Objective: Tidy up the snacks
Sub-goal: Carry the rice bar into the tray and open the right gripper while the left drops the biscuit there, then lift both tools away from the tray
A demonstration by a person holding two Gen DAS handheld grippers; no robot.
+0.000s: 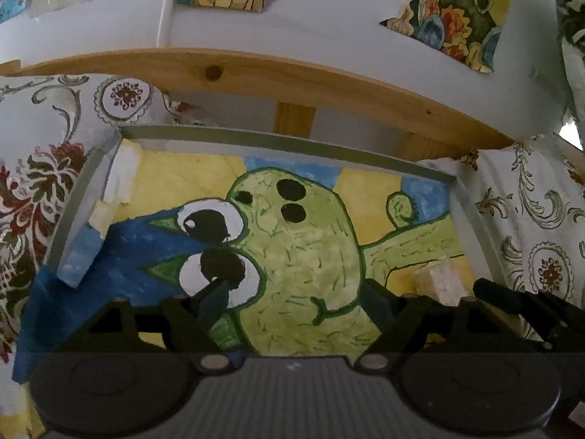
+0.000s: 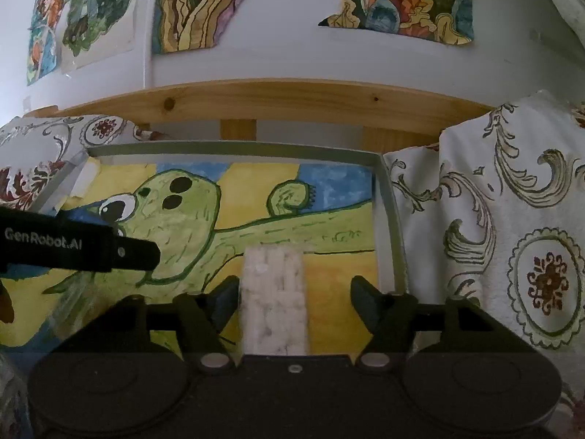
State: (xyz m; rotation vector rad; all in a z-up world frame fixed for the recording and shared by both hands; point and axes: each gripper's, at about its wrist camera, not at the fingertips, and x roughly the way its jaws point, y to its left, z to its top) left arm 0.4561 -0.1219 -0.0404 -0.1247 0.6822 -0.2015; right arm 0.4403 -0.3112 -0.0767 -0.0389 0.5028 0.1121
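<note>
A shallow tray with a grey rim lies ahead, its floor covered by a painting of a green creature. A white, lumpy snack packet rests on the tray floor between the fingers of my right gripper. That gripper is open, with a clear gap on the packet's right side. The same packet shows at the right in the left wrist view, beside a finger of my right gripper. My left gripper hangs open over the painting with nothing between its fingers. Its labelled finger reaches in from the left.
White cloth with a floral pattern bunches up on both sides of the tray. A wooden rail runs behind the tray, below a white wall hung with colourful paintings.
</note>
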